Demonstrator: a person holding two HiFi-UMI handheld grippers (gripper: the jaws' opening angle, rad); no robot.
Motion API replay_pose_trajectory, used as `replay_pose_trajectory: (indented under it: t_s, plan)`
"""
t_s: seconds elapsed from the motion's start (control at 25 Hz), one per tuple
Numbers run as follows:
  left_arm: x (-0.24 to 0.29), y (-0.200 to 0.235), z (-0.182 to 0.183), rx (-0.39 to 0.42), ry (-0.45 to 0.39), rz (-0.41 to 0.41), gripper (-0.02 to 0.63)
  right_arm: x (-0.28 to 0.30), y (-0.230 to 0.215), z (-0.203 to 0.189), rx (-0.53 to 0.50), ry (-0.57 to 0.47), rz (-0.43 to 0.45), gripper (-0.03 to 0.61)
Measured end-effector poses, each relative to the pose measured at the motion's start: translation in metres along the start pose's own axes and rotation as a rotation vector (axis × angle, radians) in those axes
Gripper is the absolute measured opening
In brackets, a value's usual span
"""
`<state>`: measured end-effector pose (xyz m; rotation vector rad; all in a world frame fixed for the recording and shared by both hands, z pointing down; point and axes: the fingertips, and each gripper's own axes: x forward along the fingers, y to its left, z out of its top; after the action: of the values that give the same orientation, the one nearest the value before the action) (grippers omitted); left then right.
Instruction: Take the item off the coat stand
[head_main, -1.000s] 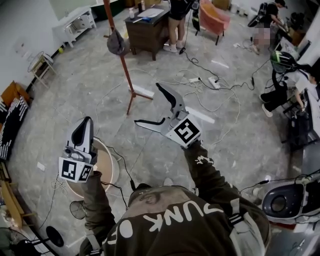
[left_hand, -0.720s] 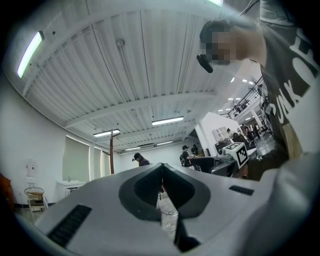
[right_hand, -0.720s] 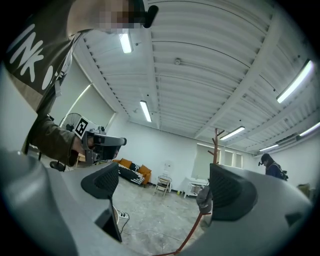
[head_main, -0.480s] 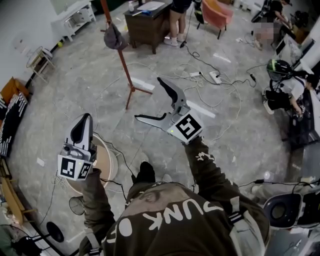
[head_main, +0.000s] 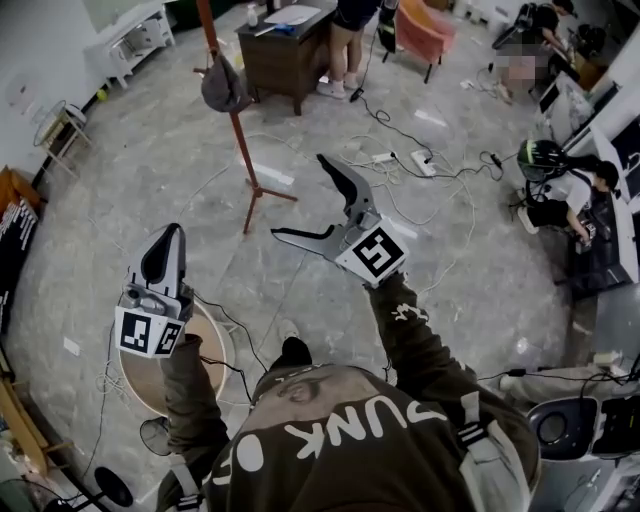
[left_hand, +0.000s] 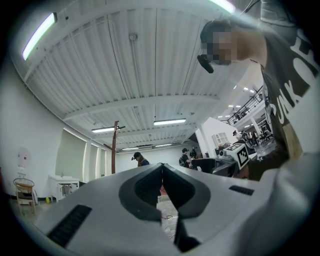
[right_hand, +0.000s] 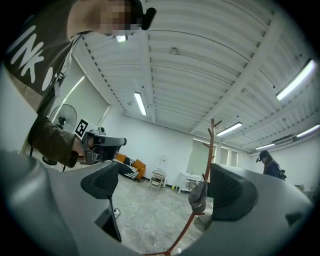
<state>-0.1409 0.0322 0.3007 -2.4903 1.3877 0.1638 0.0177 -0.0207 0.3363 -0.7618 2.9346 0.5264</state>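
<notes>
The coat stand (head_main: 232, 118) is a red-brown pole on splayed legs, standing on the floor ahead and to the left. A grey cap (head_main: 222, 87) hangs from it. My right gripper (head_main: 300, 198) is held out open and empty, well short of the stand. In the right gripper view the stand (right_hand: 210, 150) and the cap (right_hand: 198, 196) show between the spread jaws of the right gripper (right_hand: 167, 187). My left gripper (head_main: 168, 240) is lower at the left, shut on nothing. In the left gripper view the left gripper (left_hand: 161, 169) has its jaws pressed together, and the stand (left_hand: 114, 147) rises far behind.
A round wooden table (head_main: 205, 355) sits under my left arm. Cables and a power strip (head_main: 422, 162) lie across the floor past the stand. Behind it are a dark desk (head_main: 290, 45) with a person beside it and an orange chair (head_main: 425, 28). People sit at the right (head_main: 560, 190).
I have stepped slightly forward, and a foot now shows below. The stand has shifted a little left in the head view. Both grippers keep their pose and state.
</notes>
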Motion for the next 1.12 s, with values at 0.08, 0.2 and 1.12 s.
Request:
replay_pose_trajectory:
  t_s: [0.08,0.2,1.12]
  plan:
    - [0.009,0.026,-0.005,-0.005,-0.001,-0.003,0.005,0.023,-0.011,-0.005,-0.003,0.008,-0.003,0.557]
    - [0.020,0.065,-0.013,-0.012,-0.006,-0.008,0.005,0.058,-0.026,-0.012,-0.001,0.019,-0.016,0.557]
    - [0.148,0.229,-0.102,-0.037,0.032,-0.009,0.005,0.219,-0.169,-0.108,0.059,0.039,-0.039,0.557]
